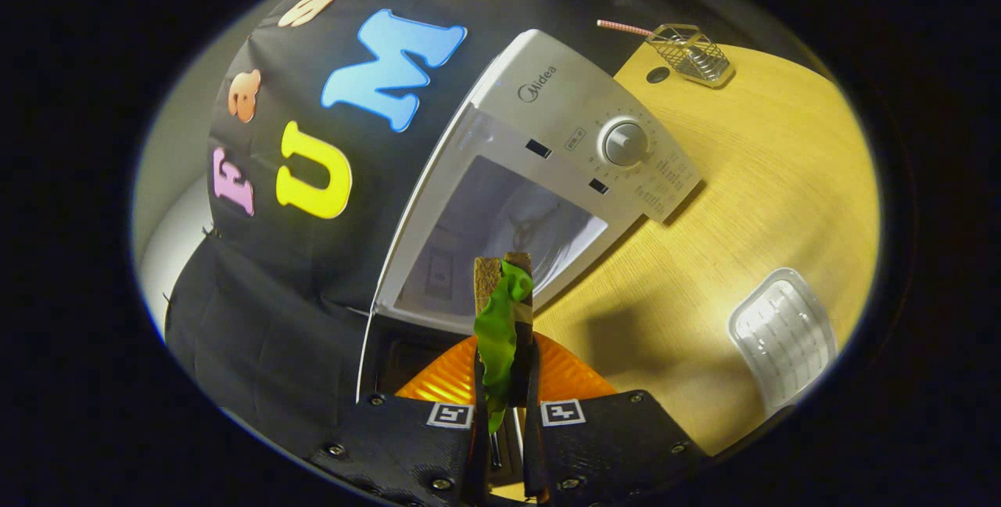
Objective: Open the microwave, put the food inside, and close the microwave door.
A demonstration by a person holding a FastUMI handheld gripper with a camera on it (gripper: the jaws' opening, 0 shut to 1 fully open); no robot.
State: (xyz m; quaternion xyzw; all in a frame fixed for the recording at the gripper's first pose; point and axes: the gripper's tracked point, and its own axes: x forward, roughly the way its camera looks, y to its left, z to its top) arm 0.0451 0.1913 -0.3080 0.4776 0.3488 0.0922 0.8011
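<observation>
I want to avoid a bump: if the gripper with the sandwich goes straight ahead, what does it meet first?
Probably the open microwave cavity: the gripper, fingers shut on the sandwich, points into it. Depth is unclear.

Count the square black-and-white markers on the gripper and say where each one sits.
2. One marker sits on the left finger's base, the other marker on the right finger's base, flanking the sandwich that the gripper is clamping. Others may be hidden.

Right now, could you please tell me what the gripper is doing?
Gripper: shut on the sandwich, one finger on each side, held just ahead of the open microwave.
</observation>
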